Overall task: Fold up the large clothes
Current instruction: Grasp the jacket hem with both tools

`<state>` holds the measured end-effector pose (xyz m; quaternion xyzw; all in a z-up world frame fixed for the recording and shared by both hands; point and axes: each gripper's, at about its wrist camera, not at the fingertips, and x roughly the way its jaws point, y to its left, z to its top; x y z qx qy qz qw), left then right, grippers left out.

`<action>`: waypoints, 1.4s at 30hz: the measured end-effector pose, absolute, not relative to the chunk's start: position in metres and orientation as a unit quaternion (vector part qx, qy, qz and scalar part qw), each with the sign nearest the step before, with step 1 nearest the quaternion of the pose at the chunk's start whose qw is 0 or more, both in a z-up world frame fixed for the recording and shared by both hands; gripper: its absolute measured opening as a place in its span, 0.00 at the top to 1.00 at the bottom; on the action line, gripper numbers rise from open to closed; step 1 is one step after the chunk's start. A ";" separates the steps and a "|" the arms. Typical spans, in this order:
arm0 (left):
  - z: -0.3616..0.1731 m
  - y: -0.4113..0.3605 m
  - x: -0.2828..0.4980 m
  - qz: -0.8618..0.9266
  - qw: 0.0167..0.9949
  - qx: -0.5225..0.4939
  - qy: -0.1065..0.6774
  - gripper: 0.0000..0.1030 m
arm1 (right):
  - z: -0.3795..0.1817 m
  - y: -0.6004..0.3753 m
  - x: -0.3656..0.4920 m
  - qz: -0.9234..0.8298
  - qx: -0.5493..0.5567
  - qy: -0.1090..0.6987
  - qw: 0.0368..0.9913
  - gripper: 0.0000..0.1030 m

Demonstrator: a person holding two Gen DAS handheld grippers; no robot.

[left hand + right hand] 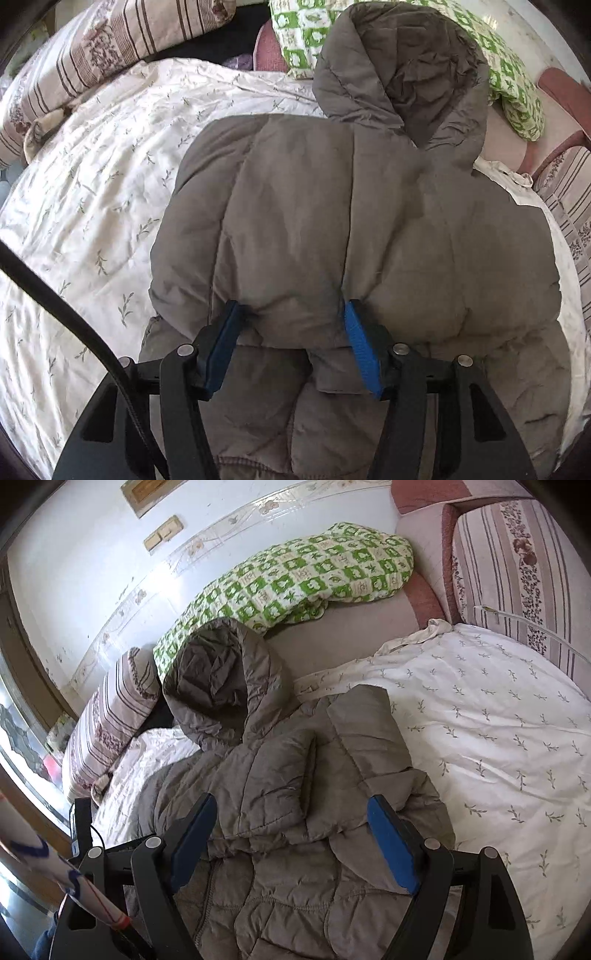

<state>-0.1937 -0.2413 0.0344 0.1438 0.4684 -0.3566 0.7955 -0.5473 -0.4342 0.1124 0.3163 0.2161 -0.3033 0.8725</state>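
The left gripper point(291, 314) straddles a puffy fold of the grey padded jacket point(332, 229), its blue pads point(225, 343) pressed into the cloth on either side; the jaws stand fairly wide, and whether they are pinching that bulge or only resting against it I cannot tell. The right gripper point(291, 812) is spread and released, holding nothing, poised just above the jacket's lower half.

The jacket lies on the bed's white quilt point(498, 738), and everything else is placed from it. It looks part-folded: one panel, probably a sleeve or side, is laid over the body, with a doubled edge running across beneath the left gripper. I judge the fold is midway, with the sides brought in and the lengthwise fold not yet made. The next move likely calls for both grippers to catch the lower hem evenly and carry it up towards the hood point(413, 74), or to tuck the hood down first.

The jacket's shell is thin, slightly glossy and crinkled, stitched into fat quilted channels. The filling is springy, so folds will tend to puff open and need pressing flat. The hood stands up as a hollow, rumpled cone at the jacket's far end. Beyond the hood lies a green-and-white checked pillow point(295, 576), soft and flattened. To the jacket's left in the left wrist view sits a striped floral pillow point(110, 40). The quilt beneath is a matt cloth with small leaf sprigs, softly wrinkled.
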 end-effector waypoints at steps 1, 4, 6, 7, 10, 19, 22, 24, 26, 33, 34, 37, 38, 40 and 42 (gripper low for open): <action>0.037 -0.241 -0.196 -0.357 0.796 0.146 0.467 0.44 | 0.112 -0.433 -0.546 -0.303 0.313 0.219 0.873 0.15; 0.056 -0.228 -0.202 -0.369 0.802 0.121 0.454 0.45 | 0.111 -0.431 -0.544 -0.307 0.304 0.224 0.874 0.15; 0.071 -0.215 -0.214 -0.386 0.805 0.109 0.438 0.44 | 0.112 -0.431 -0.544 -0.309 0.304 0.223 0.873 0.15; 0.075 -0.210 -0.217 -0.389 0.808 0.109 0.429 0.44 | 0.112 -0.431 -0.544 -0.308 0.305 0.221 0.874 0.15; 0.084 -0.194 -0.223 -0.387 0.823 0.116 0.399 0.40 | 0.112 -0.429 -0.535 -0.303 0.301 0.228 0.875 0.15; 0.079 -0.209 -0.193 -0.397 0.827 0.066 0.392 0.34 | 0.115 -0.423 -0.465 -0.285 0.261 0.268 0.883 0.16; 0.064 -0.217 -0.186 -0.395 0.817 0.061 0.416 0.34 | 0.099 -0.428 -0.437 -0.287 0.248 0.309 0.872 0.16; 0.049 -0.223 -0.178 -0.394 0.798 0.050 0.453 0.34 | 0.081 -0.430 -0.419 -0.288 0.240 0.335 0.865 0.16; 0.042 -0.226 -0.179 -0.391 0.798 0.066 0.455 0.34 | 0.065 -0.429 -0.407 -0.299 0.222 0.364 0.854 0.16; 0.033 -0.238 -0.190 -0.377 0.809 0.119 0.436 0.29 | 0.032 -0.429 -0.384 -0.316 0.176 0.434 0.825 0.15; 0.036 -0.236 -0.191 -0.379 0.811 0.113 0.431 0.29 | 0.032 -0.429 -0.385 -0.317 0.173 0.432 0.826 0.15; 0.050 -0.226 -0.193 -0.384 0.821 0.092 0.412 0.29 | 0.039 -0.424 -0.392 -0.318 0.174 0.418 0.833 0.15; 0.057 -0.223 -0.197 -0.391 0.825 0.084 0.400 0.29 | 0.046 -0.422 -0.395 -0.317 0.178 0.409 0.837 0.14; 0.065 -0.223 -0.203 -0.400 0.829 0.078 0.384 0.29 | 0.058 -0.418 -0.401 -0.307 0.194 0.387 0.848 0.14; 0.072 -0.228 -0.212 -0.416 0.826 0.072 0.373 0.29 | 0.069 -0.416 -0.406 -0.303 0.205 0.361 0.858 0.14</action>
